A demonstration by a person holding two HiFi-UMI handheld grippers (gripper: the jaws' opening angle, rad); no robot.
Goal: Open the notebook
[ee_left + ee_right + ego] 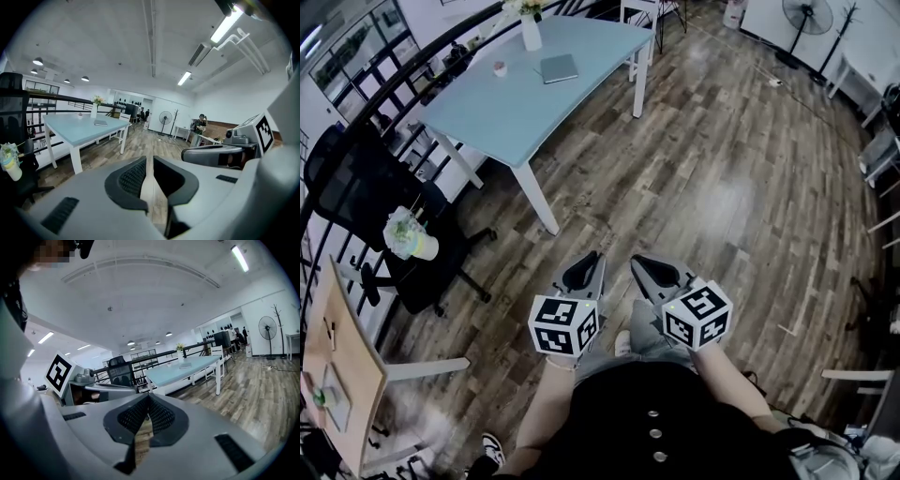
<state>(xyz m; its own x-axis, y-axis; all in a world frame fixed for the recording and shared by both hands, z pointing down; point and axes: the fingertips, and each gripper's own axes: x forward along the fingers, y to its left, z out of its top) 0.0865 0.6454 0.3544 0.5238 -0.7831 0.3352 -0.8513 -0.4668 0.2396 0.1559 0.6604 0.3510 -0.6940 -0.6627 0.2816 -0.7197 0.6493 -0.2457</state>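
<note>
Head view: a closed notebook is seen lying on a pale blue desk, well apart from the left claw and right claw, which are held over the wooden floor.

Left gripper view: its jaws are parted slightly, with nothing between them.

Right gripper view: its jaws are clenched, empty.

The person wears a black top with three pale buttons down the front. Above it shows what may be a grey trouser knee, blurred. One shoe is black and white. The left tongs and right tongs have grey shells, black ribbed pads, and white cubes with black square markers.
</note>
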